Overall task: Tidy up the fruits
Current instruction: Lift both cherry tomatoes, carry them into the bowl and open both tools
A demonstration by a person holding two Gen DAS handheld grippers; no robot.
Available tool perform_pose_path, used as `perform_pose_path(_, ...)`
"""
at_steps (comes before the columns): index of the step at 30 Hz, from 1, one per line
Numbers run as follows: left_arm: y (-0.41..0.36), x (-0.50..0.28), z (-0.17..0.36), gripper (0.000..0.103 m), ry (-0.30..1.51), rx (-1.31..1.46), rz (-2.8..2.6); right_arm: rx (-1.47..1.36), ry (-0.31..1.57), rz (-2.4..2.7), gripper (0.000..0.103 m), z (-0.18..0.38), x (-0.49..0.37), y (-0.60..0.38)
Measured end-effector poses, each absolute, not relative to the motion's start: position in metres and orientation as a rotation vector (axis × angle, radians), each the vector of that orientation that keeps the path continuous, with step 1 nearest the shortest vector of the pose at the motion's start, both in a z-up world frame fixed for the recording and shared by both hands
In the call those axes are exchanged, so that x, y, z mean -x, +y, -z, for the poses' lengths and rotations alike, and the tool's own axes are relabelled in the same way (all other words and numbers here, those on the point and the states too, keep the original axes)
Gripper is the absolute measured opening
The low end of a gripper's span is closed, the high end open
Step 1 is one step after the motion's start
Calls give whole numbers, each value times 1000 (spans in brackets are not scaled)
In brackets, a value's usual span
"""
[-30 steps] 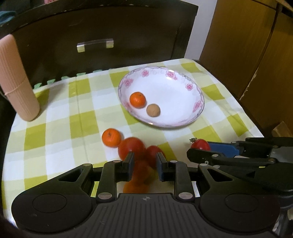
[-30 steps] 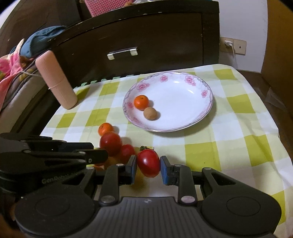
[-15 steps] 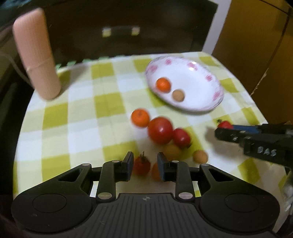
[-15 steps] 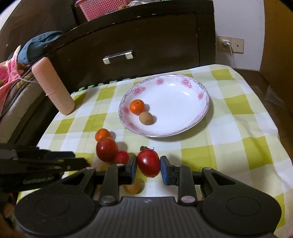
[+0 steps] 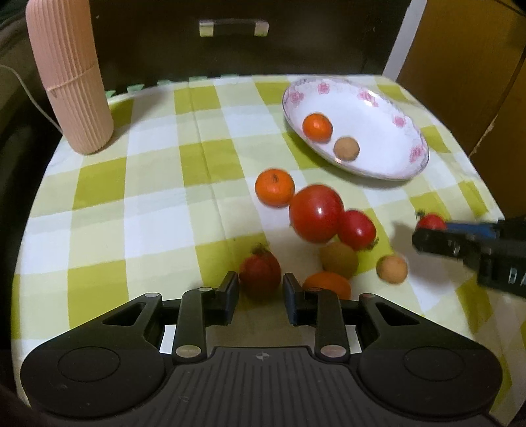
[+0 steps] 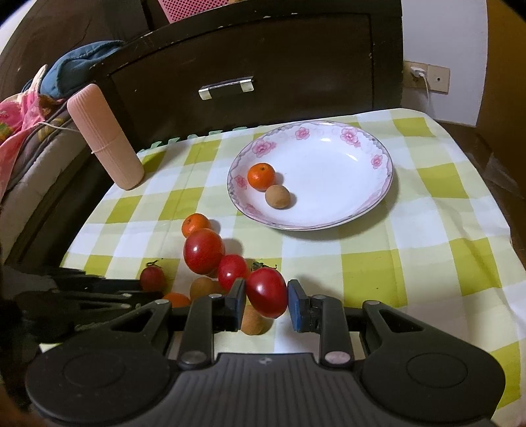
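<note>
A small dark-red tomato (image 5: 259, 274) with a stem lies on the checked cloth between the tips of my left gripper (image 5: 259, 289). Its jaws are opening and do not press on the fruit. My right gripper (image 6: 266, 295) is shut on a red tomato (image 6: 266, 292), held just above the cloth. The flowered white plate (image 6: 378, 144) holds a tangerine (image 6: 261, 175) and a brown round fruit (image 6: 277, 196). Loose between plate and grippers lie a tangerine (image 5: 274, 187), a big tomato (image 5: 315, 213), a smaller tomato (image 5: 356, 230) and several tan and orange fruits.
A pink ribbed cylinder (image 5: 69, 82) stands at the cloth's far left corner. A dark drawer front with a metal handle (image 5: 233, 28) backs the table. Wooden panels stand to the right. The cloth (image 6: 427, 262) drops off at the right and near edges.
My left gripper has shifted left and down, from over the fruit cluster to the small stemmed tomato, and its jaws stand a little wider. The right gripper keeps its tomato and has barely moved.
</note>
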State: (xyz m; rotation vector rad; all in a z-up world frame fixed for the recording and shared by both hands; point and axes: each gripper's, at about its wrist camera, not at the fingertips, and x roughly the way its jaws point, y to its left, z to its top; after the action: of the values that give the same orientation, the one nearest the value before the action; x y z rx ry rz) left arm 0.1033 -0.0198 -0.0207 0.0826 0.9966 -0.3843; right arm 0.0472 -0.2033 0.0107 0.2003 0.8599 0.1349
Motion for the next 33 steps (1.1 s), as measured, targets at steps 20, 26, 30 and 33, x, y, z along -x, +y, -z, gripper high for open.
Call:
perform_pose_path(20, -26, -98, 19, 34, 959, -112, 360, -204, 859, -137, 27, -9, -49, -203)
perform_pose_path(26, -26, -98, 5, 34, 935, -67, 380, -213, 850, -127, 27, -11, -51, -206)
perform_pose_path(30, -34, -101, -6, 35, 913, -55, 404, -225, 839, -120, 27, -13, -54, -209)
perform_pose_path(33, -46, -107, -13, 35, 895, -58, 427, -224, 827, -116, 27, -16, -59, -211)
